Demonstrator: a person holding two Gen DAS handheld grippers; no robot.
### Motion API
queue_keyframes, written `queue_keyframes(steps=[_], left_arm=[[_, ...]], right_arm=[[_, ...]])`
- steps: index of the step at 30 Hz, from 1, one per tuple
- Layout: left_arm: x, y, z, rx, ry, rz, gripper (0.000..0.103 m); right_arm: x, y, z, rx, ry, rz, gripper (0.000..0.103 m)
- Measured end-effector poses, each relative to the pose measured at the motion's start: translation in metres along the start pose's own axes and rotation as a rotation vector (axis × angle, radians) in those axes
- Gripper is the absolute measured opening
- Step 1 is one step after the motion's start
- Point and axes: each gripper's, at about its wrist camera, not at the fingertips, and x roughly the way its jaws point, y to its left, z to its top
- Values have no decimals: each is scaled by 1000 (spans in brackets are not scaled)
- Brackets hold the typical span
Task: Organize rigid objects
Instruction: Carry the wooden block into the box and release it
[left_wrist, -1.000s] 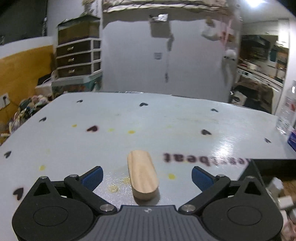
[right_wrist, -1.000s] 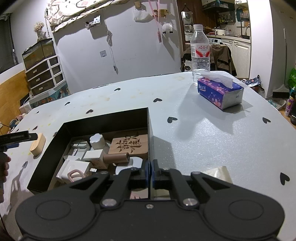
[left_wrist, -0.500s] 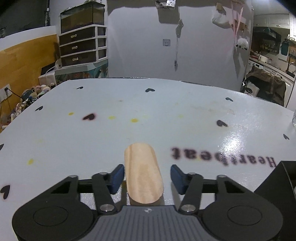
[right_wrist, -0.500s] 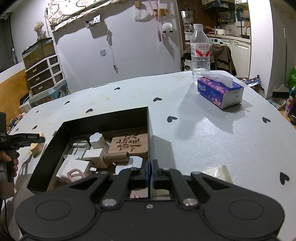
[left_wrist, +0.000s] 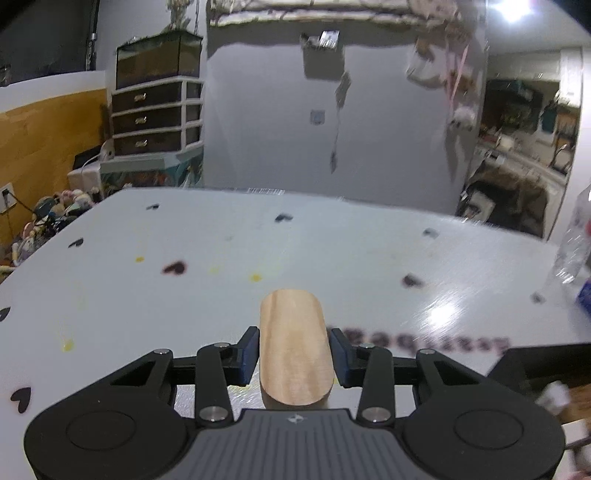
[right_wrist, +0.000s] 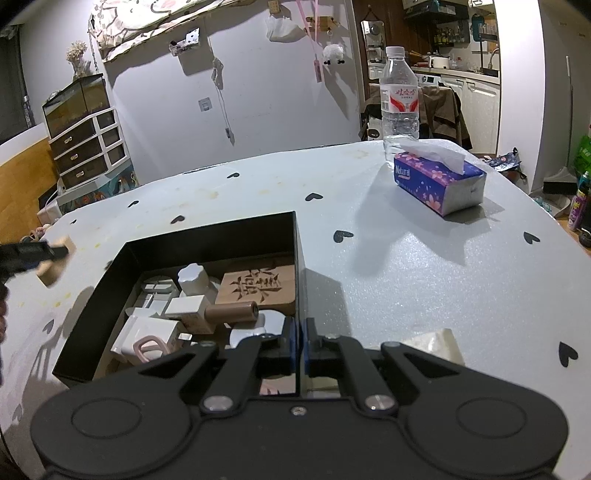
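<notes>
Left wrist view: the left gripper (left_wrist: 293, 356) is closing its jaws on the wooden block (left_wrist: 293, 349), a flat piece with rounded ends. The block lies lengthwise between the blue pads (left_wrist: 248, 356), which touch its two long sides, and its far end sticks out beyond them over the table (left_wrist: 332, 251). In the right wrist view this block (right_wrist: 55, 260) appears raised off the table, left of the black box (right_wrist: 207, 240). The right gripper (right_wrist: 300, 349) is pressed together on the box's near right wall.
</notes>
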Motion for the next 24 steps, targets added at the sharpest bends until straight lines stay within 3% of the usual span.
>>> queue_keyframes(steps=[6, 8, 11, 14, 18, 24], left_arm=[[-51, -11, 24, 12, -136, -94, 42], [-67, -21, 30, 48, -172, -163, 42], [-86, -39, 33, 144, -178, -325, 42], [-92, -62, 26, 269, -124, -525, 42], [-87, -90, 8, 408, 3, -695, 42], [-69, -112, -16, 593, 158, -825, 42]], right_arm=[[0, 0, -1, 0, -1, 0, 4], [0, 0, -1, 0, 0, 0, 4], [0, -1, -1, 1, 0, 0, 4], [0, 0, -1, 1, 0, 0, 4], [0, 0, -1, 2, 0, 1, 4], [1, 0, -1, 4, -1, 2, 4]])
